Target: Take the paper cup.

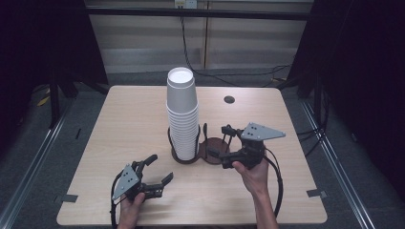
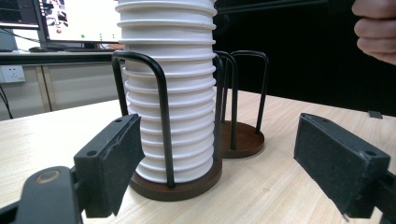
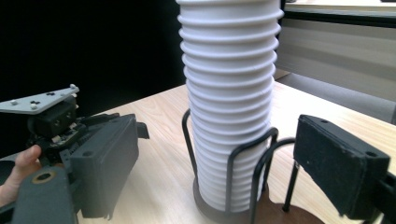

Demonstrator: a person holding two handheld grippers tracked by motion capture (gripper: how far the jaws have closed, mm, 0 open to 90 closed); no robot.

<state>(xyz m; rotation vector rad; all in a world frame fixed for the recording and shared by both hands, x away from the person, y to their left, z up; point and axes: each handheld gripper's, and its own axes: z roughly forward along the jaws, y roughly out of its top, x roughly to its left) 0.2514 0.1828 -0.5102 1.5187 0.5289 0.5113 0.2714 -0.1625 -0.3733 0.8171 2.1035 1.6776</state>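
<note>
Both the left gripper (image 1: 160,169) and right gripper (image 1: 217,142) are hanging wide open and empty, risking a clumsy grab tipping the tall cup stack (image 1: 182,112) out of its rack (image 1: 185,155).

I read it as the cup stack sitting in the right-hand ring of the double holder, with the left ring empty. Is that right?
Not quite. The cup stack sits in the left ring of the holder; the right ring is the empty one, as the high view shows.

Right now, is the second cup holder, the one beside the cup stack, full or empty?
Empty. The second holder shows a bare brown base inside its black wire loops, while the white cup stack stands upright in the holder touching it.
</note>
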